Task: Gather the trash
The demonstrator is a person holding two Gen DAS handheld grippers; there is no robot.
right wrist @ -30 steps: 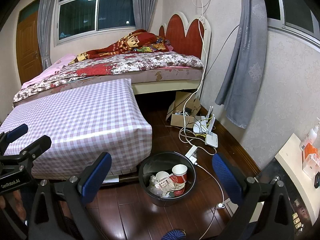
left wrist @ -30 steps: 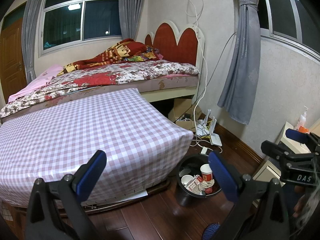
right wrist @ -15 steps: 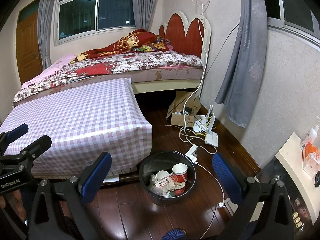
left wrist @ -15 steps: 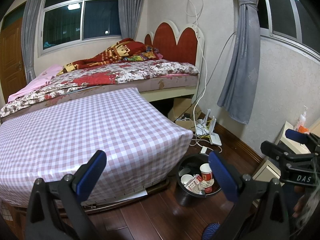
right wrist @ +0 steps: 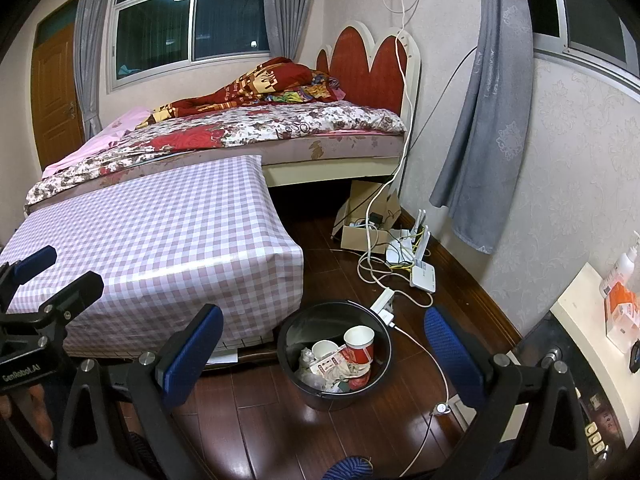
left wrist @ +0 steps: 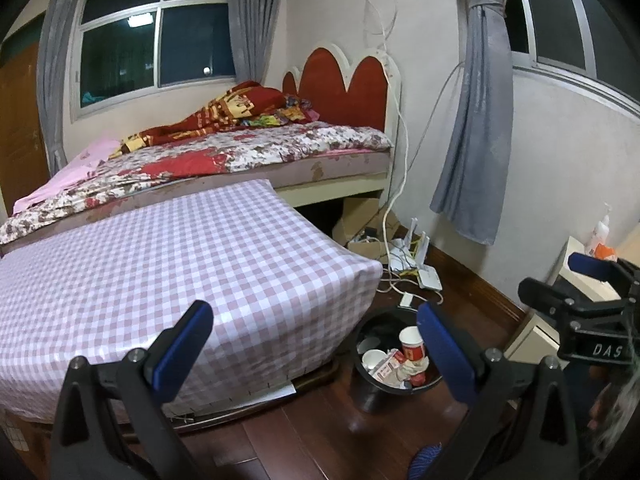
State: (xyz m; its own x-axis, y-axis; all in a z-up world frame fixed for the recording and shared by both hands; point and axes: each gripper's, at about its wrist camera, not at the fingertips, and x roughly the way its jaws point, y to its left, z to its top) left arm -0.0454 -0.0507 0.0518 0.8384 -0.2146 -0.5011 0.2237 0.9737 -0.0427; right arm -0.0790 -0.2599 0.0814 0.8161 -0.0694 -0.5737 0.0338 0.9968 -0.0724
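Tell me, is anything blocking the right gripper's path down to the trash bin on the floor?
Nothing visible blocks it. The right gripper is open and empty, with the black trash bin in plain sight between its fingers. The checkered table stands to the bin's left, and a white cable trails on the floor to its right, both off the direct line.

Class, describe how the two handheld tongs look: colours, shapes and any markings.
Both tongs, left and right, have black angular frames with silver bolts and blue textured finger pads. The left body reads "GenRobot.AI" in the right view; the right body reads "DAS" in the left view.
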